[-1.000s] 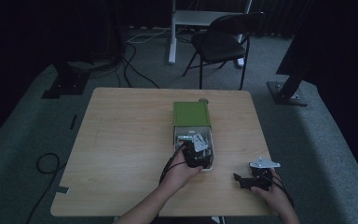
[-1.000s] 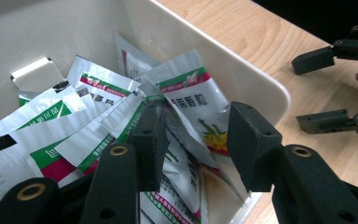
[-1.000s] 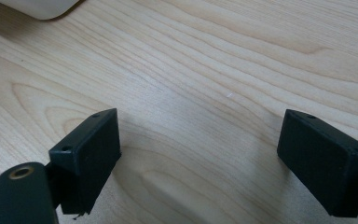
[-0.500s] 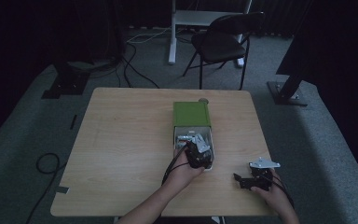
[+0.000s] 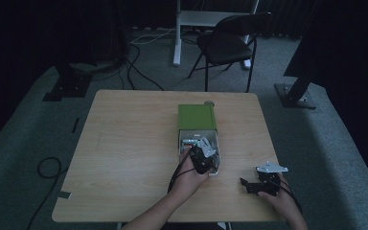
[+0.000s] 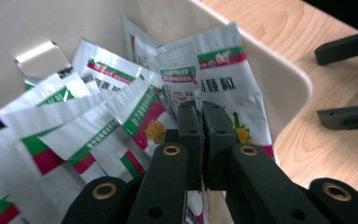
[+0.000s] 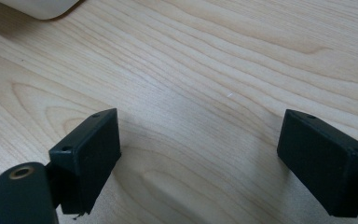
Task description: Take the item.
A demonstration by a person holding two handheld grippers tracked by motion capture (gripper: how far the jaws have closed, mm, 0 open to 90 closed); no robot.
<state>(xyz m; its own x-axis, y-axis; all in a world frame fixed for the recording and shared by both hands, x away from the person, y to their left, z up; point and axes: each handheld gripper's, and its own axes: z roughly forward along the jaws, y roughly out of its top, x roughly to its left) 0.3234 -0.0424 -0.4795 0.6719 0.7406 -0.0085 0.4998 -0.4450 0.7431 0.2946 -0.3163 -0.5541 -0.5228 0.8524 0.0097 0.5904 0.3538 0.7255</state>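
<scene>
Sachets (image 6: 121, 107) lie crowded in the white tray (image 5: 214, 143) pulled from a green box (image 5: 196, 116) mid-counter (image 5: 124, 158). Left claw (image 6: 201, 112) has just closed, clamped on one sachet's edge among its neighbours. Right claw (image 7: 200, 154) rests apart on bare counter nearby.

The left gripper (image 6: 202, 114) closed its jaws inside the white tray (image 6: 279, 79). A second earlier they stood partly apart; they narrowed a little, then came almost together. They were shut on the edge of a silver sachet (image 6: 214, 88) with green and pink bands, the one lying right at the jaw tips in the heap of sachets. The pads pressed on the foil from both sides, with barely a slit between them.
</scene>
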